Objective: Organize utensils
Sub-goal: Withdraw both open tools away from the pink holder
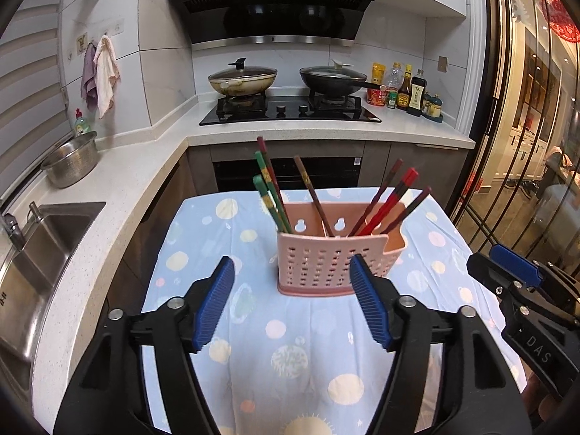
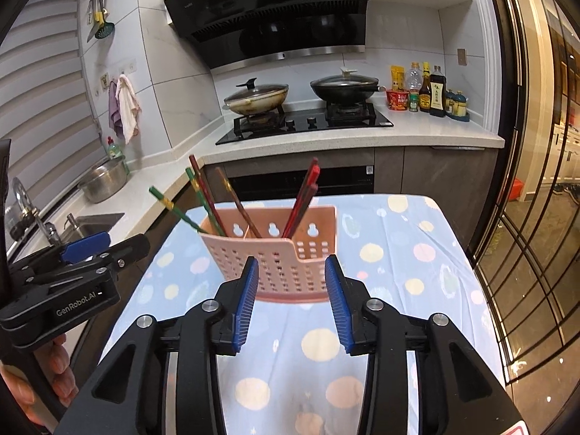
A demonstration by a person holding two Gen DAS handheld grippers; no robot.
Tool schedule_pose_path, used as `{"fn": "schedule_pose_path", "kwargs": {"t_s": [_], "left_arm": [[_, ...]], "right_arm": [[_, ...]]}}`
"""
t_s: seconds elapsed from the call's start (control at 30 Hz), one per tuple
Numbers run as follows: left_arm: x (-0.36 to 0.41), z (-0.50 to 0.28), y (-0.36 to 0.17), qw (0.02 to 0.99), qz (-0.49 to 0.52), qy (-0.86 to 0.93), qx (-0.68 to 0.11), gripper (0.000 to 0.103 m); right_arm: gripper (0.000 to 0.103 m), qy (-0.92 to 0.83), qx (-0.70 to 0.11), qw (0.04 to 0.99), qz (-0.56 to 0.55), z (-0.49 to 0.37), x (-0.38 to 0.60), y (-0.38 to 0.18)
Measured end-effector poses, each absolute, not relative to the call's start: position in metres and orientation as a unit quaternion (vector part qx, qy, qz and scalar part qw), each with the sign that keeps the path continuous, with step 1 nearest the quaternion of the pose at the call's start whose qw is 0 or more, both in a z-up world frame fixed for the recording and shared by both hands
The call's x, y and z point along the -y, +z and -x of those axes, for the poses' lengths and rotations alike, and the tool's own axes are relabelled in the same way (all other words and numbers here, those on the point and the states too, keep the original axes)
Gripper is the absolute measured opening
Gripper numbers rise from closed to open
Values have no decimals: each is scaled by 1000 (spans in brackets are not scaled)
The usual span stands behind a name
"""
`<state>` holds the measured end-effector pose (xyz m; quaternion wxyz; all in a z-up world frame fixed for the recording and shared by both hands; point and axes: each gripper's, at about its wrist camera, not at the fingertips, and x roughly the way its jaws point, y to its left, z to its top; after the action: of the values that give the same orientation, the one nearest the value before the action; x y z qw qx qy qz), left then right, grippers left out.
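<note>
A pink perforated utensil holder [image 1: 331,253] [image 2: 282,261] stands on a table with a blue dotted cloth [image 1: 290,344] [image 2: 380,282]. Green chopsticks [image 1: 272,199] [image 2: 174,208] lean in its left compartment, a brown one [image 1: 313,195] [image 2: 237,201] in the middle, red ones [image 1: 393,201] [image 2: 304,195] on the right. My left gripper [image 1: 291,275] is open and empty just before the holder. My right gripper [image 2: 291,277] is open and empty, also just before it. Each gripper shows at the other view's edge.
A counter with a sink [image 1: 40,253] and a steel colander [image 1: 70,161] runs along the left. A stove with two lidded pans [image 1: 286,79] and sauce bottles [image 1: 409,90] is behind. A glass partition [image 1: 525,145] is at the right.
</note>
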<state>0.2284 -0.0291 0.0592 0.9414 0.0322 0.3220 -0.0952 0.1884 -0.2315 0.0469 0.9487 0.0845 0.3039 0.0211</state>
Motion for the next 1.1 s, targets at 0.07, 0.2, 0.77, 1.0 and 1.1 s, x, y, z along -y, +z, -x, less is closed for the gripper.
{"fn": "schedule_pose_path", "kwargs": {"t_s": [0.07, 0.2, 0.77, 1.0, 1.1], "left_arm": [[27, -221, 56, 942, -34, -89, -321, 76], [24, -205, 48, 944, -41, -73, -318, 95], [6, -179, 13, 933, -32, -50, -356, 96], [10, -170, 9, 933, -44, -46, -355, 96], [11, -167, 8, 932, -47, -46, -357, 96]], "right_arm": [[41, 19, -311, 947, -82, -182, 230, 41], [48, 15, -324, 943, -80, -170, 229, 30], [96, -16, -326, 942, -81, -132, 233, 3], [96, -25, -318, 945, -71, -123, 233, 1], [96, -25, -317, 946, -67, -120, 232, 0]]}}
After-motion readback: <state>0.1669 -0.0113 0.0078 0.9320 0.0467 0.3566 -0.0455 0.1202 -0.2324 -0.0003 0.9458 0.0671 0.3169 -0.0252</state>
